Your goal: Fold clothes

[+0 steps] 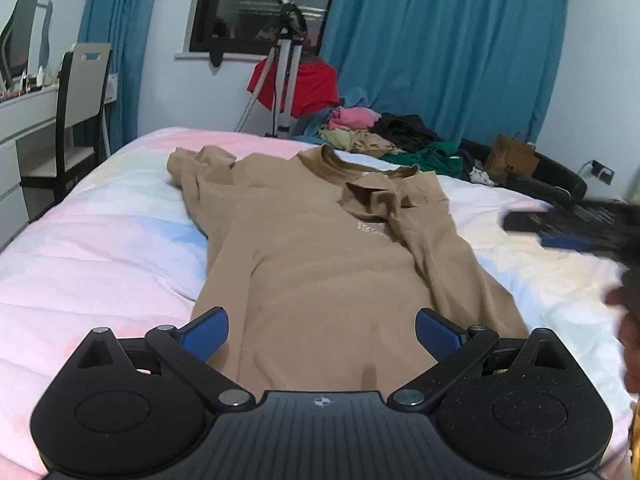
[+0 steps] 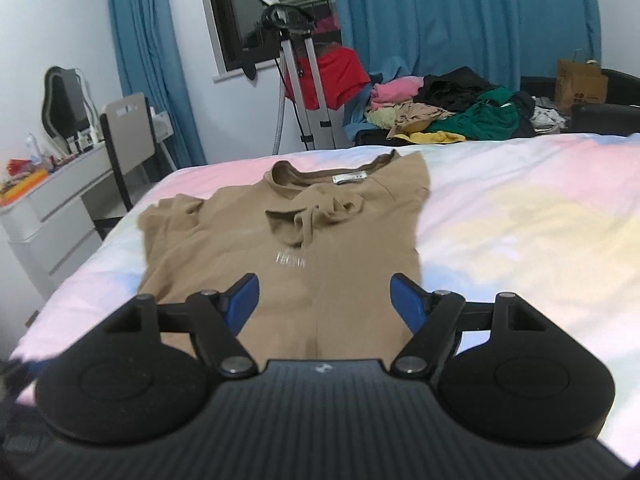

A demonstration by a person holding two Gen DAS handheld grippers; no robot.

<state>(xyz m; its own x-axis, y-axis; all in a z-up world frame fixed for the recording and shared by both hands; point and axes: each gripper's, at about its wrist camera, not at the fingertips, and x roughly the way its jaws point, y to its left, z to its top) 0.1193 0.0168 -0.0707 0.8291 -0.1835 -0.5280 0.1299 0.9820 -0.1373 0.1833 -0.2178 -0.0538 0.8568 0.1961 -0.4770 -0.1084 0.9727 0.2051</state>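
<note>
A tan T-shirt (image 1: 320,264) lies front up on the pastel bedspread (image 1: 100,240), its right sleeve and side folded in over the chest, its left sleeve bunched at the far left. My left gripper (image 1: 322,334) hovers over the shirt's hem, open, nothing between its blue pads. In the right wrist view the same T-shirt (image 2: 240,248) lies ahead with its neck label showing. My right gripper (image 2: 324,302) is open above the lower part of the shirt, with nothing held. It also shows as a dark blur (image 1: 576,228) at the right edge of the left wrist view.
A heap of clothes (image 2: 448,112) lies past the bed's far edge by the blue curtains (image 2: 460,20). A garment steamer stand (image 2: 308,92) with red cloth stands by the window. A white desk (image 2: 60,200) and a chair (image 2: 124,140) are at the left. A paper bag (image 2: 580,84) sits far right.
</note>
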